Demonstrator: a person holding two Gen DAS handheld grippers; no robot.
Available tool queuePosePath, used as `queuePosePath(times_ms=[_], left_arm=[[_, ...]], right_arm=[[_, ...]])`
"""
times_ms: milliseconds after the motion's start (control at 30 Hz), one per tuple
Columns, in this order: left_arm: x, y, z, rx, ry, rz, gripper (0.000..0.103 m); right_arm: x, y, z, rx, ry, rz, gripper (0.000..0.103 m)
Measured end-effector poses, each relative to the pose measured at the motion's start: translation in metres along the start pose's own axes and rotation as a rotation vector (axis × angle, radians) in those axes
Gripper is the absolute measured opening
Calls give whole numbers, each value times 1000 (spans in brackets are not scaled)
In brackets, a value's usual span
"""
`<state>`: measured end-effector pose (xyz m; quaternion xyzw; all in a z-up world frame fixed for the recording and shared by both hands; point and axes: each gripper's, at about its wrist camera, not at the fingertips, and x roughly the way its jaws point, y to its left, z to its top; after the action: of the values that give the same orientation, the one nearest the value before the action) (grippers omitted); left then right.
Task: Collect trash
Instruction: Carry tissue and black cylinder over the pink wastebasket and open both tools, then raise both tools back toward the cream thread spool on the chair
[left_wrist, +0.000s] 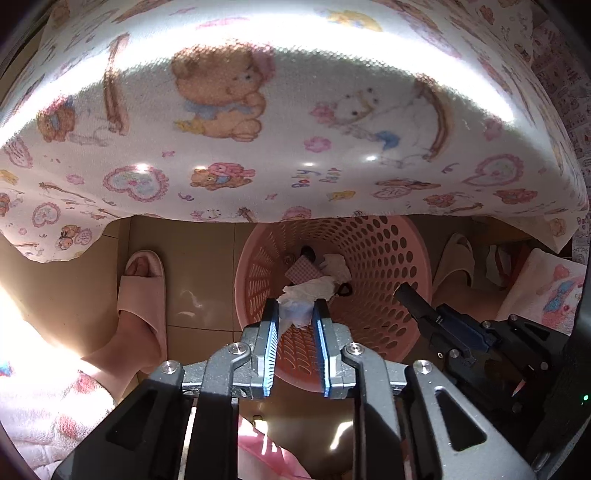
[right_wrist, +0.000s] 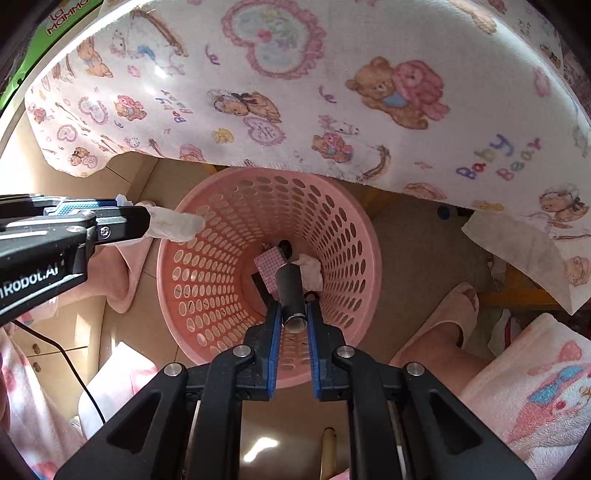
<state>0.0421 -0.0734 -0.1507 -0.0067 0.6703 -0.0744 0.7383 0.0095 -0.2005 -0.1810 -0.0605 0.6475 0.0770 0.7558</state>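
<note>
Left wrist view: left gripper (left_wrist: 295, 308), grey metal w/ blue pads, is clamped on a crumpled white tissue wad (left_wrist: 295, 314), held above the near rim of a round pink perforated plastic basket (left_wrist: 391, 258). The basket stands on a tan tiled floor (left_wrist: 199, 258), partly under the hanging edge of a white tablecloth w/ teddy-bear and heart print (left_wrist: 258, 147). At the basket's bottom lie a pink checked paper piece (left_wrist: 303, 272), another crumpled white tissue (left_wrist: 337, 264) and small dark bits, too small to tell apart. Right gripper (left_wrist: 406, 291), black, shows at the right edge of the basket; its jaw state can't be told from here. A foot in a pink slipper (left_wrist: 142, 291) is left of the basket, a beige slipper (left_wrist: 454, 264) right of it.

Right wrist view: right gripper (right_wrist: 293, 314), black w/ blue pads, grips a dark grey cardboard tube (right_wrist: 291, 291), tilted, upper end pointing into the pink basket (right_wrist: 207, 266). Tube hangs over the basket opening, near its front rim. Checked paper (right_wrist: 269, 267) and white tissue (right_wrist: 312, 271) sit at the basket's bottom. Left gripper (right_wrist: 147, 221) comes in from the left w/ tissue wad (right_wrist: 173, 225) sticking out past its tips, over the basket's left rim. Bear-print tablecloth (right_wrist: 295, 92) hangs over the far rim. Slippered foot (right_wrist: 458, 310) right of basket.
</note>
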Motion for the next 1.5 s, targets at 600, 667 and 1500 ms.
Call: queuePosePath(times_ms=[600,667,1500], left_arm=[[-65,8,5,31,-239,99,47],[-74,8,4,34,-279,105,56],[-152,6,-12,-1,-705,163,102]], right_arm=[[-24,-22,8,100,-91,-18,66],[-25,-25,10,108,-101,-26,67],[-96,-28,14,110,-402,-82,67]])
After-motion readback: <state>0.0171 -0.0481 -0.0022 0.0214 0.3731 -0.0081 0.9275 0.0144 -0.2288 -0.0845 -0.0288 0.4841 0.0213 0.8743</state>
